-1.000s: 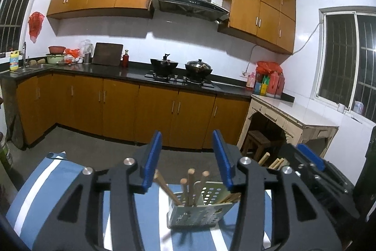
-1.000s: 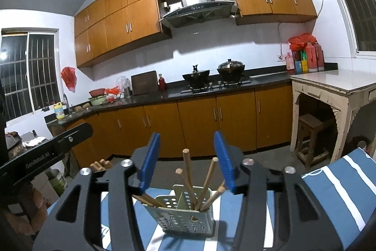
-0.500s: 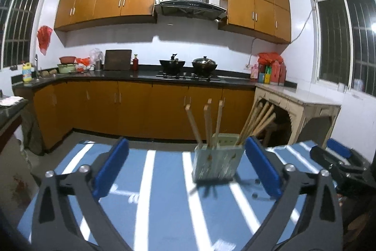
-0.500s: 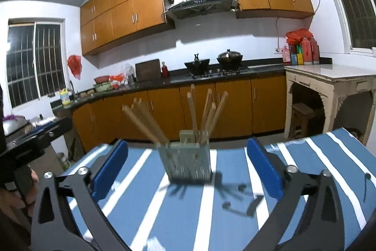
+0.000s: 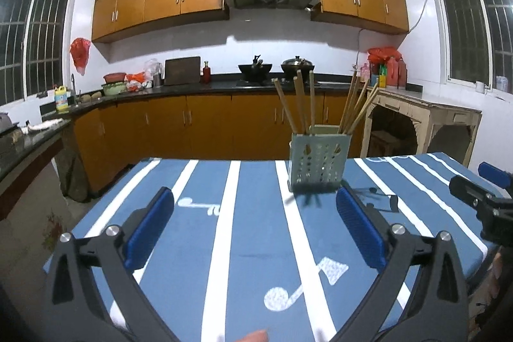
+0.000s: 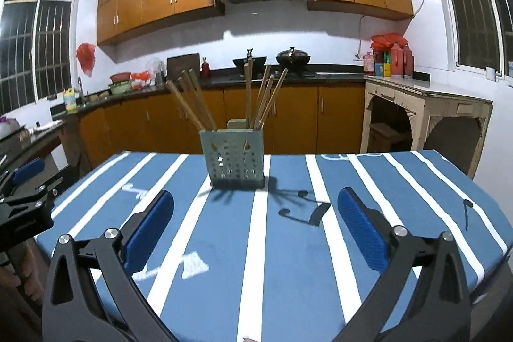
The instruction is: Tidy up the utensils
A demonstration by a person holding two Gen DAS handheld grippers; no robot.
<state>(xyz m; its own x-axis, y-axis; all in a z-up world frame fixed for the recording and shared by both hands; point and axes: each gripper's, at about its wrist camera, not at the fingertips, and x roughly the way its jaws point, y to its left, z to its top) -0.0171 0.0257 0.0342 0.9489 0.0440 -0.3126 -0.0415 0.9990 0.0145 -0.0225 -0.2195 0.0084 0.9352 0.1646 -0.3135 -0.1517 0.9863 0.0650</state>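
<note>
Up close in the left wrist view, the left gripper [image 5: 255, 220] has its jaws spread wide with nothing between them, only the blue cloth with white stripes [image 5: 256, 246] that covers the worktop. Past its right-hand pad stands the pale perforated utensil holder [image 5: 317, 161], upright near the far edge of the cloth, with wooden chopsticks [image 5: 299, 101] fanned out of its top, one bunch leaning left and another leaning right. At the right edge of that view the other gripper's black frame and blue pad show, apart from the holder.

From the right wrist view, the left gripper sits at the far left edge, low beside the worktop. Next, the right gripper [image 6: 255, 218] also has its jaws fully apart and empty, above the striped cloth. The utensil holder [image 6: 232, 157] stands ahead, slightly left of centre between the pads and well clear of them, casting a shadow toward the camera. Behind it run the dark kitchen counter [image 6: 179, 84] with a wok [image 6: 249, 61] and a lidded pan [image 6: 293, 56], and to the right a pale side table [image 6: 426, 104].
</note>
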